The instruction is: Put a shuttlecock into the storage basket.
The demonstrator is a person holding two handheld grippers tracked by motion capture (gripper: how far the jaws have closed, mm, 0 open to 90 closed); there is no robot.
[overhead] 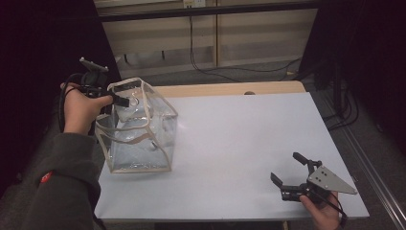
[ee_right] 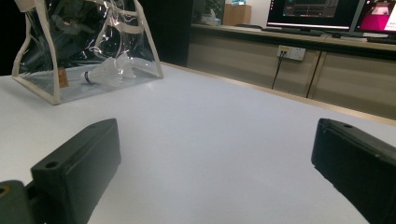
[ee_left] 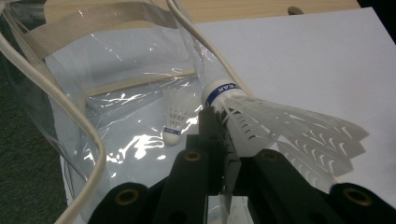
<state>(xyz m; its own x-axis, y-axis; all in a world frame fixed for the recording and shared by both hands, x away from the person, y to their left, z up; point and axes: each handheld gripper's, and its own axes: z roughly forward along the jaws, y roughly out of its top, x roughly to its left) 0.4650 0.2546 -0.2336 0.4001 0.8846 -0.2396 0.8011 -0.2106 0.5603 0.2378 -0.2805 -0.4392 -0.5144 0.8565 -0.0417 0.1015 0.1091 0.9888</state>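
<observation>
left gripper (ee_left: 224,154) clamps a shuttlecock (ee_left: 280,126) over the white table (overhead: 239,143); right gripper (overhead: 289,175) gapes.

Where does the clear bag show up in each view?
High view: the clear bag stands at the left of the table.
Left gripper view: the bag is at upper left, close up, mouth open.
Right gripper view: the bag is at top left, far across the table.
Shared landmark: the white table sheet.

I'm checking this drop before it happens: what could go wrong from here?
The left gripper pinches the shuttlecock by its thin feather skirt, which could crush or slip. The clear bag has floppy walls, and its cream strap crosses the opening, so the release may snag or miss.
</observation>
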